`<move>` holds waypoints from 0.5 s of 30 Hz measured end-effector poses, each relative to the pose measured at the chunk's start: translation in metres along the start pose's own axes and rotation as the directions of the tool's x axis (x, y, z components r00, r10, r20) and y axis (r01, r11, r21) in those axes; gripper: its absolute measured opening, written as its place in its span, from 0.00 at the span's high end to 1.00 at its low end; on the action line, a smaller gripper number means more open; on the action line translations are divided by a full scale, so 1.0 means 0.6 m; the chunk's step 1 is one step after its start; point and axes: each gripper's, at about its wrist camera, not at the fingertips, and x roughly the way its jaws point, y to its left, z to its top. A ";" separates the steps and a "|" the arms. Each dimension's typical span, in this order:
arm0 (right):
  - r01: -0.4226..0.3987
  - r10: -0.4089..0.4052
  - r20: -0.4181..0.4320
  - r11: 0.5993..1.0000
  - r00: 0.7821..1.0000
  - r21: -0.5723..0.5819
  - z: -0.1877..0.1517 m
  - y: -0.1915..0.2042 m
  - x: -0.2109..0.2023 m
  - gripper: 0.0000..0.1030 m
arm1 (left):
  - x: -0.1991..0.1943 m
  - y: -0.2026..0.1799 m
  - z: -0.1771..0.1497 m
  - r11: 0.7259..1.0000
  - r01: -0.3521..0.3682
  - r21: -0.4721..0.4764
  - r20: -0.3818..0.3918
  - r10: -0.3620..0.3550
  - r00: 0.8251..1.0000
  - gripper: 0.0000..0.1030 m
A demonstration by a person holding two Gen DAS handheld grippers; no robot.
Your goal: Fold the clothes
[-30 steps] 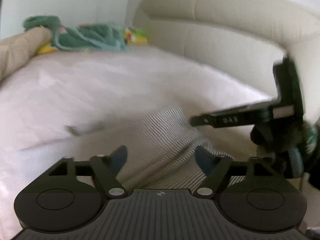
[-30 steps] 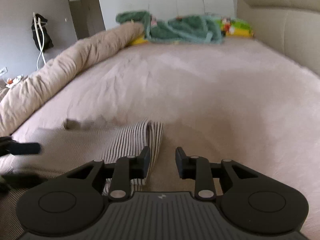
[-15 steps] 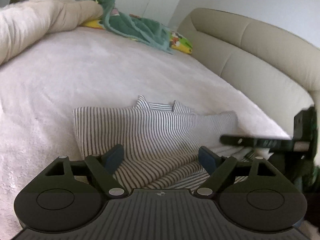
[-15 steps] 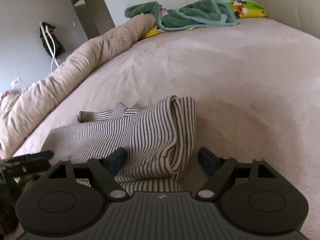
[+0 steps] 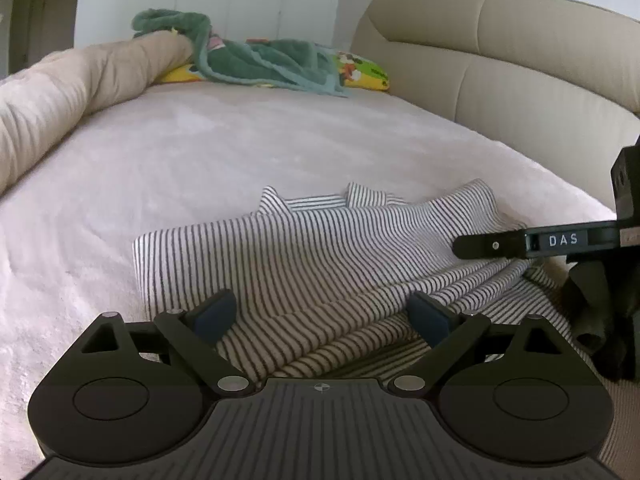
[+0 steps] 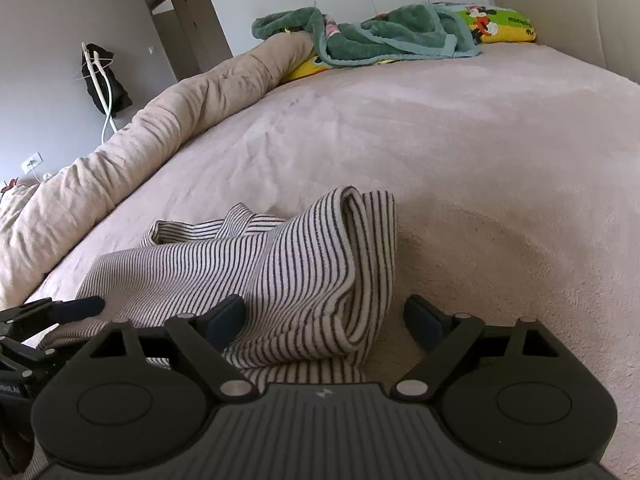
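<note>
Right now I have both grippers low over the bed (image 5: 200,152), each just off the striped shirt (image 5: 320,256). My left gripper (image 5: 324,316) has its jaws wide apart, and they have just been opening further; the folded shirt lies between and ahead of its fingers, but the pads do not press on it. The shirt's collar points sit at the far edge, directly ahead of this gripper. My right gripper (image 6: 326,320) is also spread wide, its jaws having just swung open. The shirt's rolled right-hand fold (image 6: 356,248) lies loose between its fingers, nearer the left finger, with bare bed cover beside the right one.

From the left camera, the right gripper's finger (image 5: 520,242) reaches in from the right, over the shirt's right side; I cannot tell if it touches. Far ahead of both grippers lie a green blanket (image 6: 380,36) and a cartoon-print pillow (image 6: 496,24), with a rolled beige duvet (image 6: 160,132) off to the left and the padded headboard (image 5: 520,64) to the right.
</note>
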 end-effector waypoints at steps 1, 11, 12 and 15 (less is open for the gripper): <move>0.002 -0.002 -0.001 1.000 1.000 -0.001 0.000 0.002 0.001 0.15 | 0.000 -0.002 0.000 1.000 -0.004 0.004 0.000 0.004 1.000 0.06; -0.020 0.015 -0.082 0.998 0.997 -0.057 0.015 0.017 0.009 0.00 | -0.002 0.004 0.007 1.000 0.025 -0.002 -0.015 -0.025 1.000 0.03; -0.023 0.016 -0.095 0.997 0.995 -0.067 0.016 0.018 0.010 0.00 | -0.004 0.005 0.006 0.999 0.033 -0.002 -0.012 -0.033 0.999 0.02; -0.030 0.025 -0.092 0.998 0.995 -0.060 0.015 0.016 0.007 0.00 | -0.009 0.009 0.004 0.998 0.057 -0.008 -0.002 -0.057 0.998 0.01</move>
